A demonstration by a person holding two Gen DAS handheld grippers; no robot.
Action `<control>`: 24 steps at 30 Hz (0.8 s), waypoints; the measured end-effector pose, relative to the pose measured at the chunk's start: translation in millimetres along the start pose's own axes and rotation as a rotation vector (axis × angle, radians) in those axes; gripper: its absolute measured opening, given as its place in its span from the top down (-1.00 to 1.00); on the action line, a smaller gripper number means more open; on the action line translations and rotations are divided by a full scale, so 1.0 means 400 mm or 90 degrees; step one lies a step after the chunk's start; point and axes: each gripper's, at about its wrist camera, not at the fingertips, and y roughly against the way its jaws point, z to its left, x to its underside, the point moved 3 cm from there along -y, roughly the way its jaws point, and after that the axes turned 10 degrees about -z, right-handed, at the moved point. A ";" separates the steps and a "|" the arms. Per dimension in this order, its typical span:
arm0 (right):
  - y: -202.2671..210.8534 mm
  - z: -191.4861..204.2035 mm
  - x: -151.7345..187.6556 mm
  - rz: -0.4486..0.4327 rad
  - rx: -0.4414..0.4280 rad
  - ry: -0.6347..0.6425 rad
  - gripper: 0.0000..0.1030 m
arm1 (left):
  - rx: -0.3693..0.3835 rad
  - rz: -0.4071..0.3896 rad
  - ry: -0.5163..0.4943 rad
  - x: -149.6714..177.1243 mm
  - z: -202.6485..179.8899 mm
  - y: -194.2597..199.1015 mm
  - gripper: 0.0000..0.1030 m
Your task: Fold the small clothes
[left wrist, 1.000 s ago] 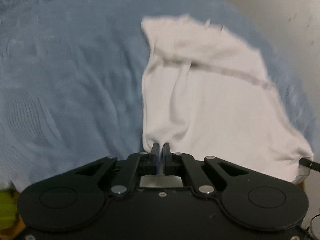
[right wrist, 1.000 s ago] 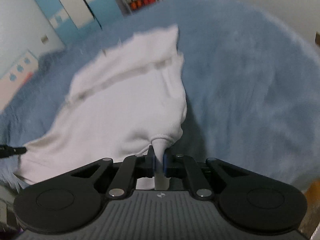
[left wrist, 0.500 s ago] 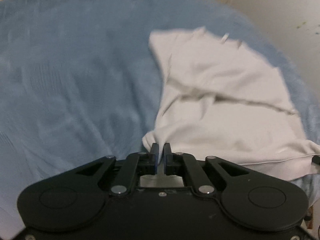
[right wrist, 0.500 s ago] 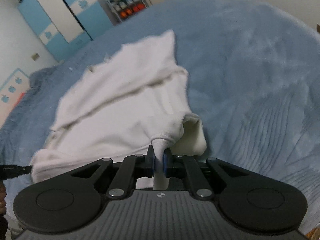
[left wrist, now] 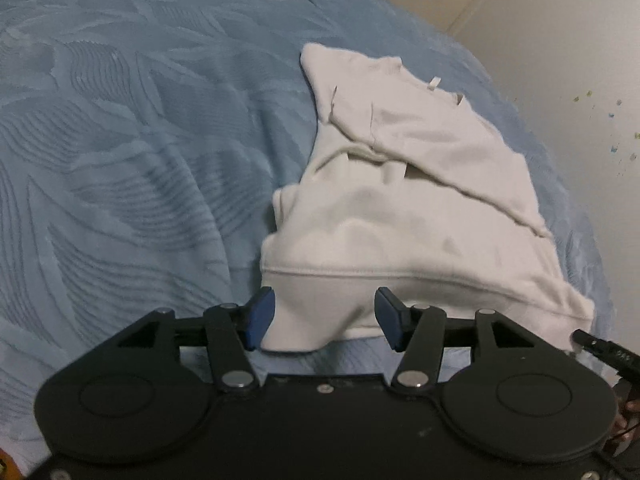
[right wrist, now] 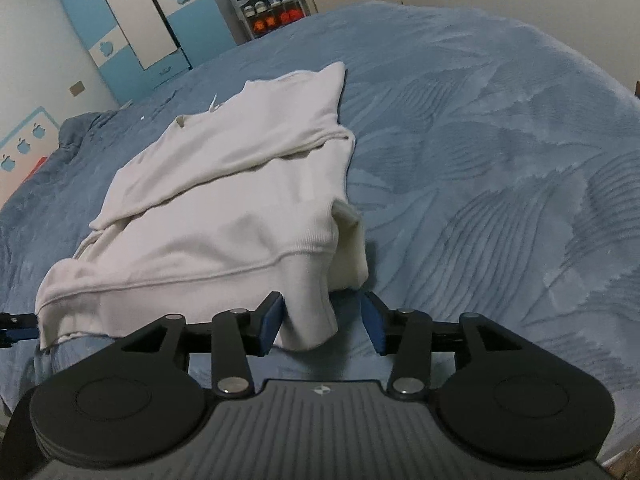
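Blue textured bedspread [right wrist: 480, 140] covers the bed, blue-and-white wardrobe [right wrist: 132, 24] at the far wall. White sweatshirt [right wrist: 224, 200] lies on the bedspread, folded over on itself, ribbed hem nearest both tools. Left tool [left wrist: 323, 320] has its jaws spread wide, one hem corner lying loose between them; right tool [right wrist: 323, 322] is likewise spread, the other corner draped between its jaws, nothing gripped. Step looks like the release after a fold. To do it well: back both tools straight out without snagging the hem, then press the edge flat. Half a second ago both tools were pinched tight on the hem corners and the cloth hung lifted; now it has been let go and rests on the bed.
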 end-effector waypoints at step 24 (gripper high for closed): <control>0.194 0.078 -0.094 -0.057 -0.097 -0.060 0.86 | -0.048 -0.137 -0.234 -0.058 -0.208 0.220 0.85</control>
